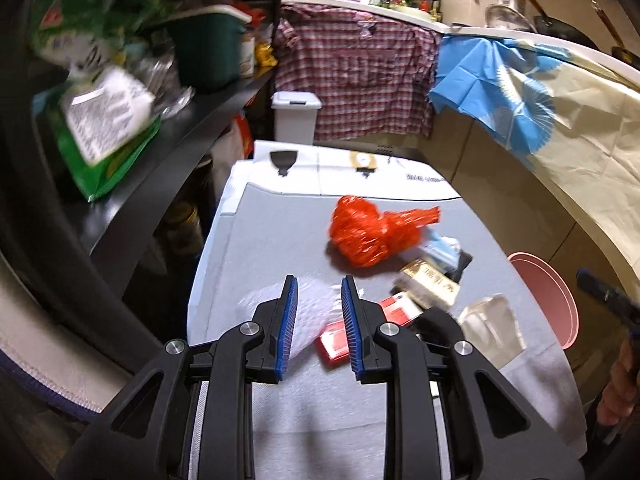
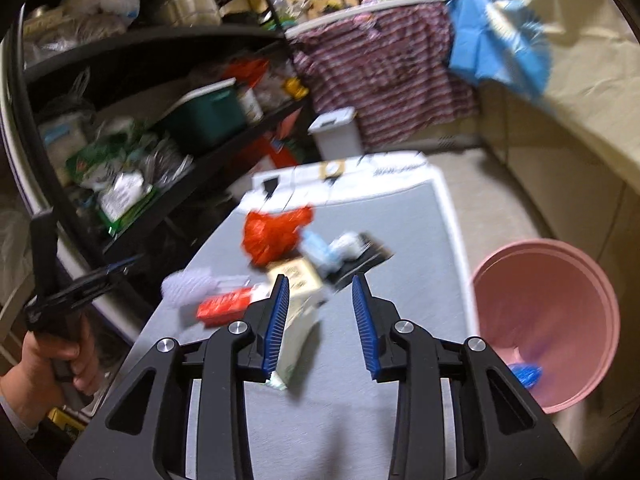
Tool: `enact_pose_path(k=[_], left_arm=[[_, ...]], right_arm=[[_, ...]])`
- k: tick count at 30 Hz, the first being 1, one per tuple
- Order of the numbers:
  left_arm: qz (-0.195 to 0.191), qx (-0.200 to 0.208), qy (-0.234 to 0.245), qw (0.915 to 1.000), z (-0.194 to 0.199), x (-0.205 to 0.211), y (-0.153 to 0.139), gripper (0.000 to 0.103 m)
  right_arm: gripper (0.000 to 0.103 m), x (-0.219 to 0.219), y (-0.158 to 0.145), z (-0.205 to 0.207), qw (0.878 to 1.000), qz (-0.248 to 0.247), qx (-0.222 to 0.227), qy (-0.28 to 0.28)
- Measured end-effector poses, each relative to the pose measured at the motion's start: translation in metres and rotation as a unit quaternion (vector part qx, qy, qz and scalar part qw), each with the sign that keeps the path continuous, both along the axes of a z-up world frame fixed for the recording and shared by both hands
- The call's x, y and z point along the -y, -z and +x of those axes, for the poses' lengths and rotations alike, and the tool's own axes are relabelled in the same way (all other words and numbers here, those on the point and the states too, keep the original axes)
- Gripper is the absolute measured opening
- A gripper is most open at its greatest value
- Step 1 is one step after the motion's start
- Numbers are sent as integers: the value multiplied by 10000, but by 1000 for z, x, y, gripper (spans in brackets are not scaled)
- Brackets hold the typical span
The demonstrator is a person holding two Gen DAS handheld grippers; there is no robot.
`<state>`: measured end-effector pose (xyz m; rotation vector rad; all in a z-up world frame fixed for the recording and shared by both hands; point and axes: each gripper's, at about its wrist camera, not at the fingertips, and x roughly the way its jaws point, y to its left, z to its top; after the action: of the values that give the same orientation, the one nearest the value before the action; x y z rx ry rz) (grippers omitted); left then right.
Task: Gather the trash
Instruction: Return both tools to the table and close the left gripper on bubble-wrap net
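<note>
- A grey-topped table [image 2: 360, 420] is carrying the scattered trash, with a black shelf unit [image 2: 132, 44] standing along its left side.
- A pink bin [image 2: 560, 280] is sitting on the floor just beside the table's right edge, a blue scrap [image 2: 526, 374] lying inside it.
- The right gripper [image 2: 320, 304] is hovering with its jaws wide apart, holding nothing, a pale carton [image 2: 300, 332] lying below.
- The left gripper [image 1: 319, 298] is also gaping open above a white crumpled wrapper [image 1: 308, 312].
- An orange bag [image 1: 372, 232] is lying mid-table, with a red packet [image 1: 340, 340] nearer.
</note>
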<state>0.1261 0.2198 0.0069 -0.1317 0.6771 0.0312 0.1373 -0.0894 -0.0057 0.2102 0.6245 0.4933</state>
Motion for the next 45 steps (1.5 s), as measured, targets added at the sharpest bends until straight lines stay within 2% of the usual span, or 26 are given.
enact_pose_path(k=[4, 6, 7, 10, 11, 13, 20, 22, 23, 24, 25, 26, 27, 29, 31, 36, 45], left_arm=[[-7, -156, -56, 9999, 3, -11, 15, 23], [-31, -263, -64, 9996, 7, -14, 22, 30], [-34, -300, -66, 9995, 8, -16, 25, 39], [-19, -320, -75, 9995, 11, -15, 28, 43], [-14, -363, -85, 9993, 14, -14, 30, 48], [39, -477, -121, 9988, 19, -12, 35, 53], [86, -867, -158, 9961, 33, -11, 55, 53], [127, -927, -122, 9955, 35, -10, 58, 53], [154, -956, -88, 9953, 35, -9, 60, 53], [182, -975, -64, 9950, 36, -7, 61, 52], [207, -986, -54, 9949, 37, -6, 62, 45], [248, -1016, -32, 9945, 38, -4, 62, 35], [255, -1036, -5, 9943, 38, -3, 62, 32], [257, -1033, 40, 9943, 38, -1, 61, 18], [307, -1022, 87, 9943, 39, 2, 60, 11], [390, -878, 131, 9953, 35, 12, 50, 9], [308, -502, 192, 9981, 24, 23, 23, 9]], right_arm=[[38, -22, 13, 1, 9994, -80, -199, -273], [41, -32, 20, 3, 9989, -196, -253, -356], [41, -36, 24, 3, 9985, -247, -280, -398], [43, -45, 32, 6, 9972, -351, -397, -522], [44, -48, 35, 7, 9966, -415, -446, -551], [44, -51, 41, 9, 9955, -514, -541, -585], [44, -57, 50, 12, 9926, -796, -654, -647], [40, -59, 52, 11, 9917, -843, -680, -688], [32, -60, 53, 11, 9911, -886, -676, -722], [27, -60, 53, 11, 9909, -904, -669, -742], [24, -60, 52, 10, 9907, -911, -653, -769], [16, -60, 52, 10, 9907, -902, -641, -788], [12, -60, 51, 9, 9907, -901, -625, -801], [10, -59, 49, 8, 9910, -902, -562, -812], [10, -58, 45, 6, 9913, -912, -489, -816], [9, -52, 33, -1, 9924, -954, -210, -744], [9, -30, 8, -12, 9951, -784, 181, -567]])
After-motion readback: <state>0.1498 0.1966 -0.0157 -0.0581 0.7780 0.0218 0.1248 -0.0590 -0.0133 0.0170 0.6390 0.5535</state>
